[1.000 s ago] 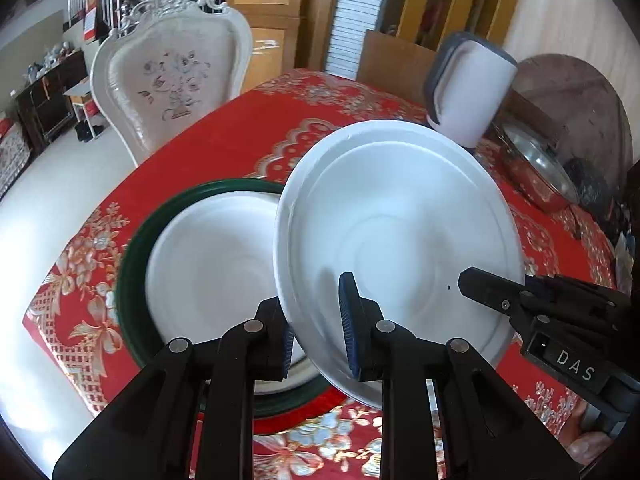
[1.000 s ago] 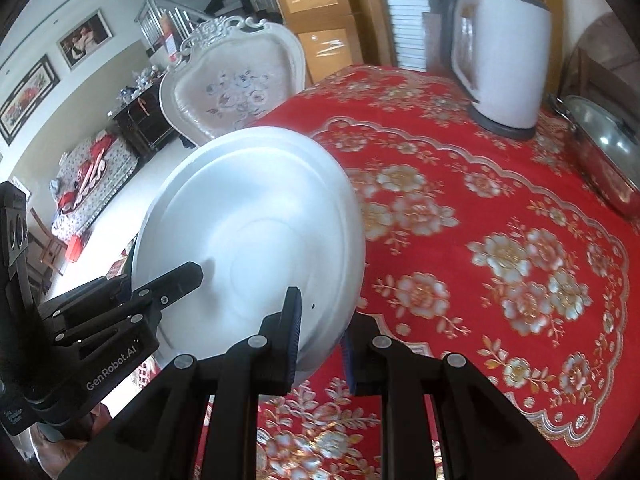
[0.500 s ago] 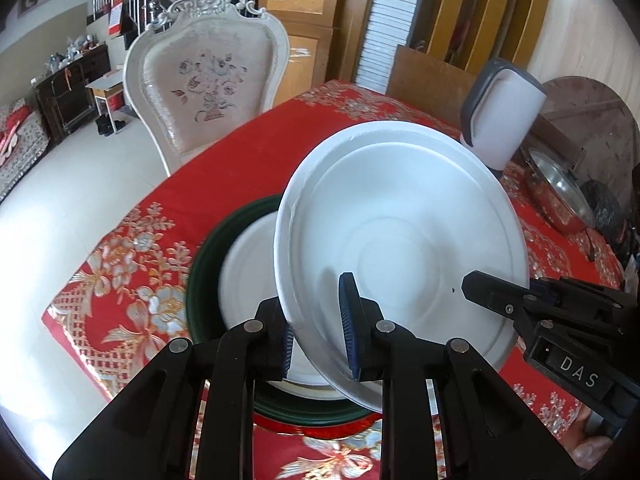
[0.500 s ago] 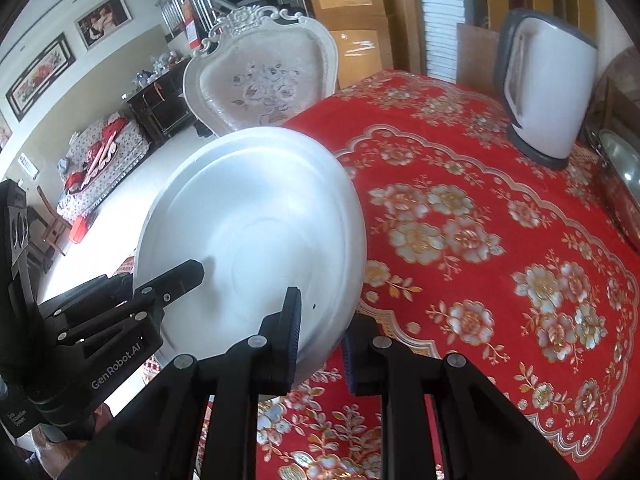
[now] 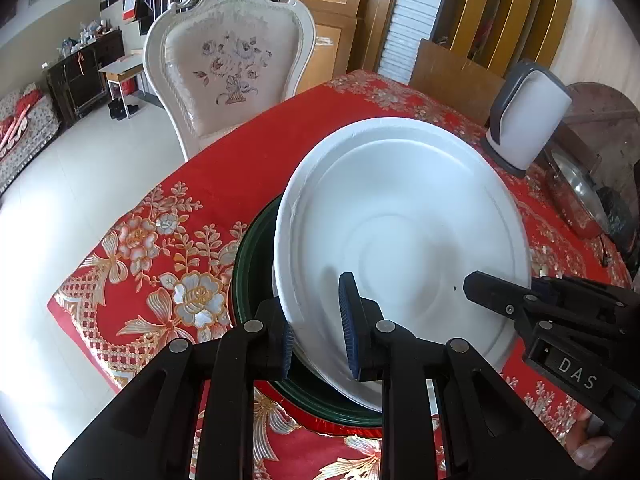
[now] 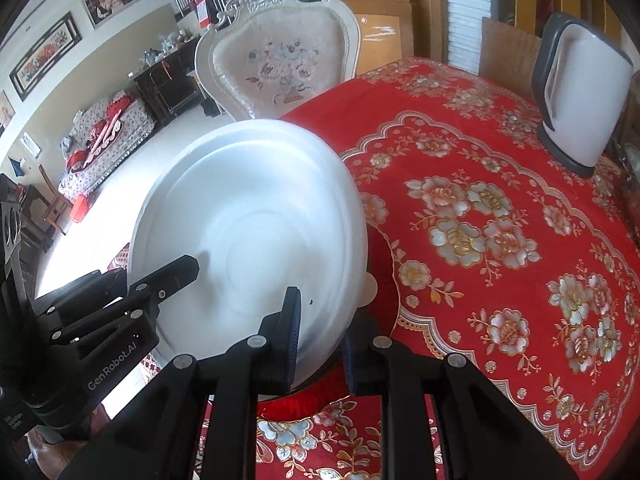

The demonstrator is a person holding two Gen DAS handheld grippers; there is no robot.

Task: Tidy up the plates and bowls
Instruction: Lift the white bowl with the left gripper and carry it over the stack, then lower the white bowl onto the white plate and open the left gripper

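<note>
A large white plate (image 5: 400,232) hangs tilted above the table, held from both sides. My left gripper (image 5: 318,332) is shut on its near left rim, one pad on top and one beneath. My right gripper (image 5: 480,286) is shut on the right rim. In the right wrist view the same white plate (image 6: 248,232) fills the left half, with the right gripper (image 6: 320,332) clamped on its near edge and the left gripper (image 6: 176,276) on the far side. Under the plate lies a dark green plate (image 5: 246,264); what it holds is mostly hidden.
A red floral tablecloth (image 6: 480,240) covers the table. A white electric kettle (image 5: 528,120) and a steel pan (image 5: 576,196) stand at the far right. An ornate white chair (image 5: 228,72) sits behind the table. The table's left edge (image 5: 80,312) drops to a pale floor.
Both grippers have carried the white plate sideways over the green plate, which now shows only a strip of rim. The white plate lying in it has gone out of sight.
</note>
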